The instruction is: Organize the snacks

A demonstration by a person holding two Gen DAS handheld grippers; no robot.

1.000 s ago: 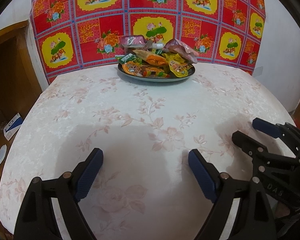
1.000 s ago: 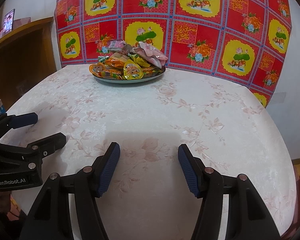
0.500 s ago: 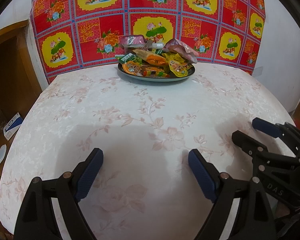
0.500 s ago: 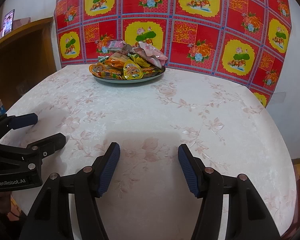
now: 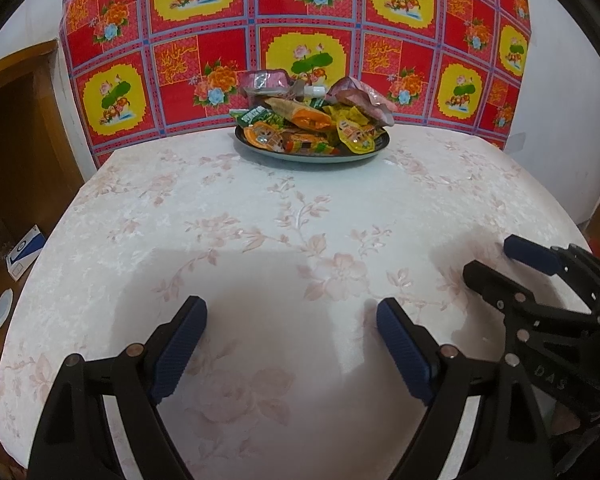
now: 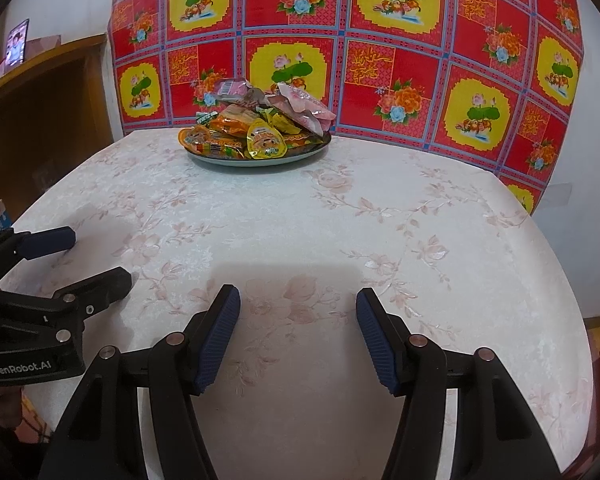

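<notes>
Waiting at the near edge — left gripper and right gripper both agape, empty; heaped foil snack packets on dark round plate look sorted already, or need a long reach.

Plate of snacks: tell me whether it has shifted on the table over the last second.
No. The plate of snacks sits in the same spot at the table's far edge, under the same yellow lotus square of the wall cloth, in both views.

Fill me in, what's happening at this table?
A person holds a two-finger tool in each hand over the near side of the table. The left tool and right tool are both open and empty. The plate piled with snack packets sits untouched at the far edge, against the red floral cloth.
</notes>
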